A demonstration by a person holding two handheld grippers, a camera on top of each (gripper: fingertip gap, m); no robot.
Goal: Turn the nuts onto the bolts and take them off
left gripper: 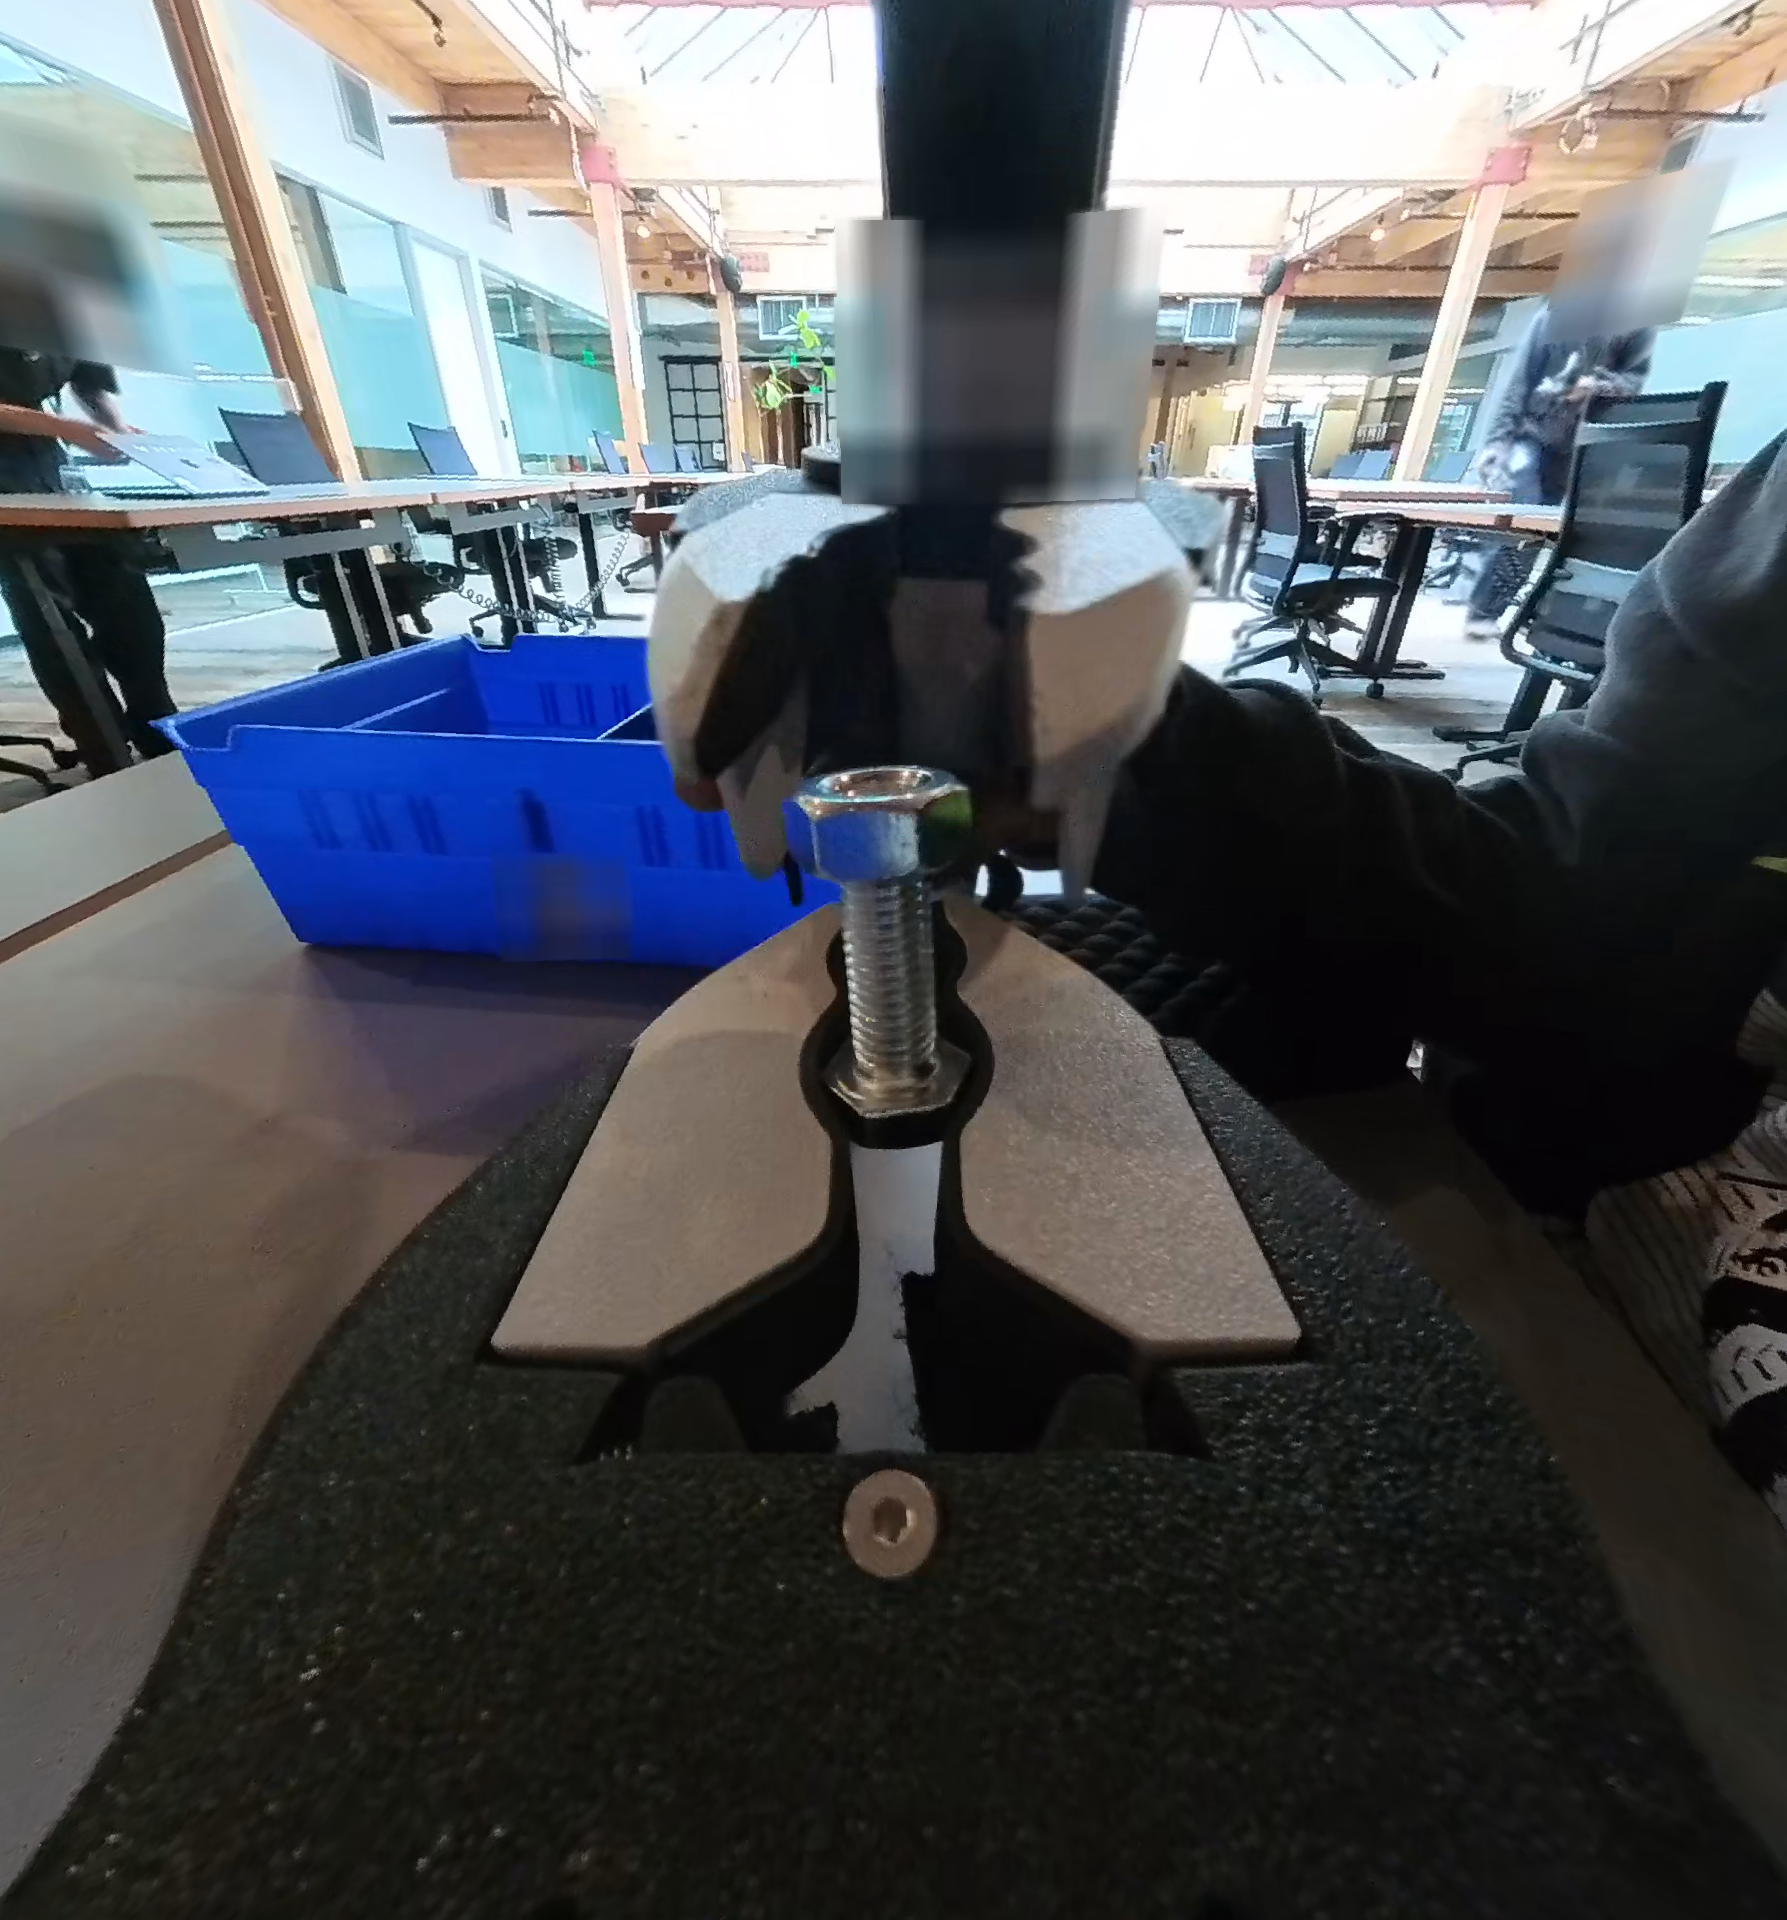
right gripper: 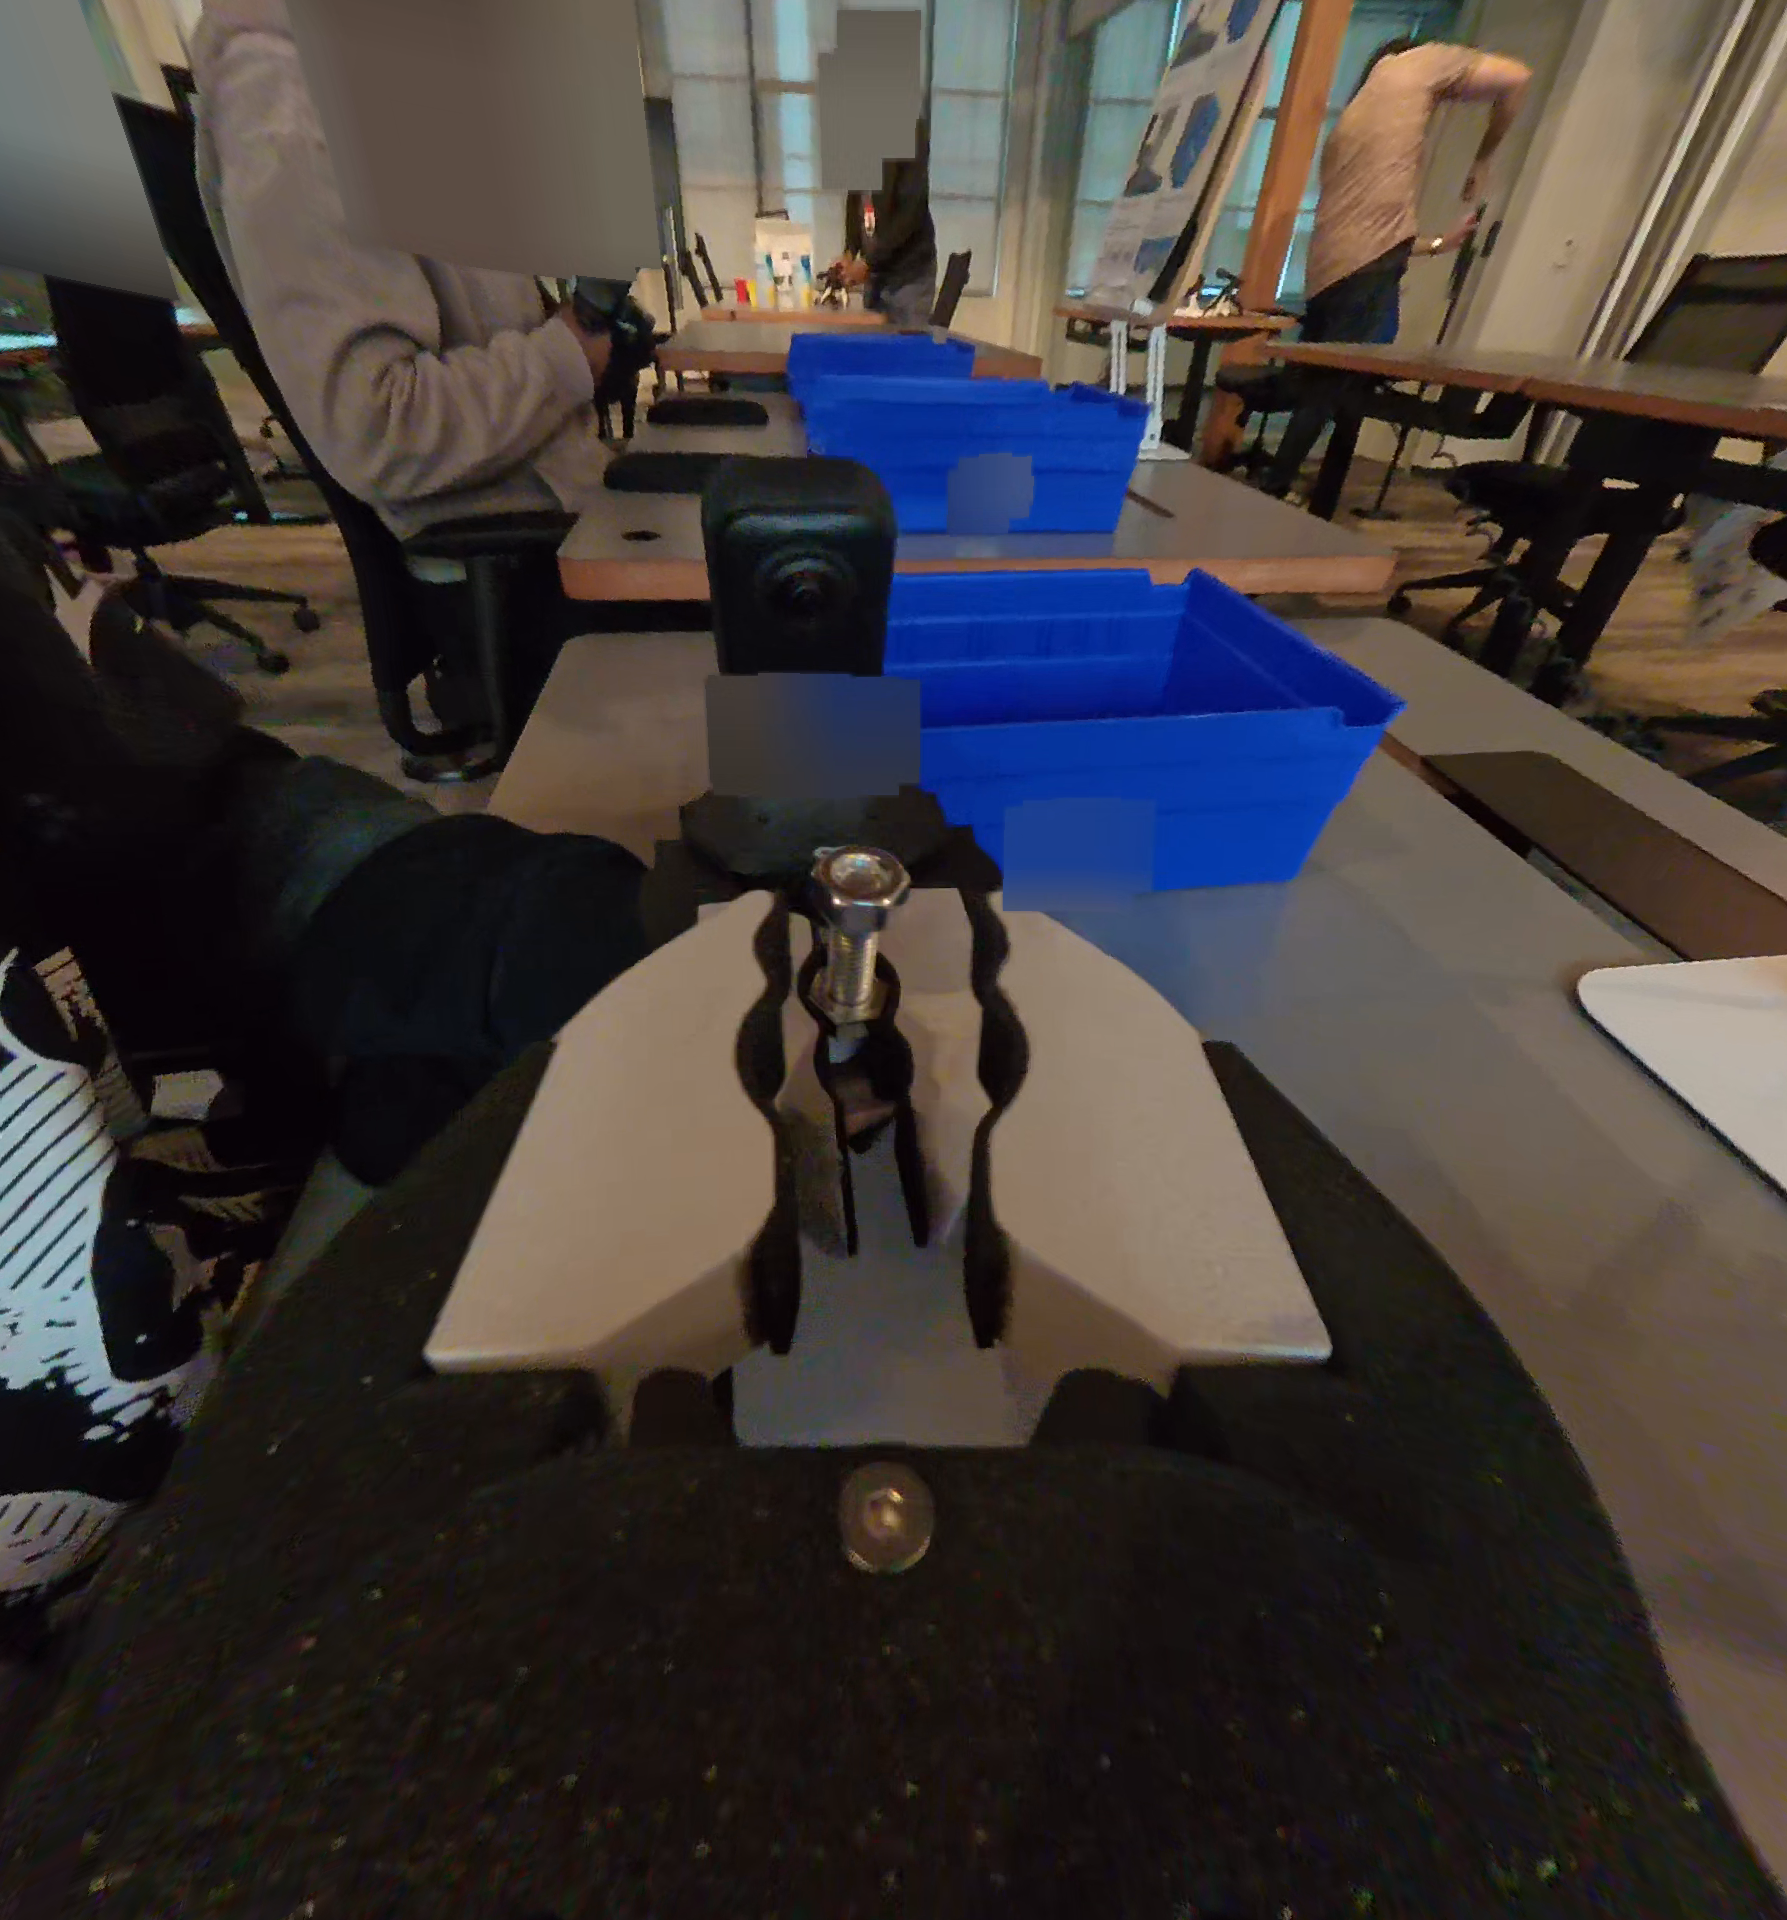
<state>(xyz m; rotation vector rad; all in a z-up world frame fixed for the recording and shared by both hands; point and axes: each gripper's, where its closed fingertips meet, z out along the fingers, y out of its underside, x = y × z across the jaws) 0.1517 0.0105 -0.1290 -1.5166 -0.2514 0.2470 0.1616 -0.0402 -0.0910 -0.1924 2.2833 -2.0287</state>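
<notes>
Indoors, open office. Grey table (right gripper: 1388,1039), blue plastic bin (right gripper: 1180,748). Left hand-held gripper (left gripper: 894,1049) clamped on silver threaded bolt (left gripper: 887,987); right hand-held gripper (right gripper: 884,987) parted around it.

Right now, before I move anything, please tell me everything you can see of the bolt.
The bolt is shiny silver metal, threaded, and stands upright. Its six-sided head is at the bottom, clamped in the shut left tool. A matching nut sits at its upper end, leaving most of the thread bare. The right tool is open, with one side on each flank of the nut. Whether it touches is unclear.
</notes>
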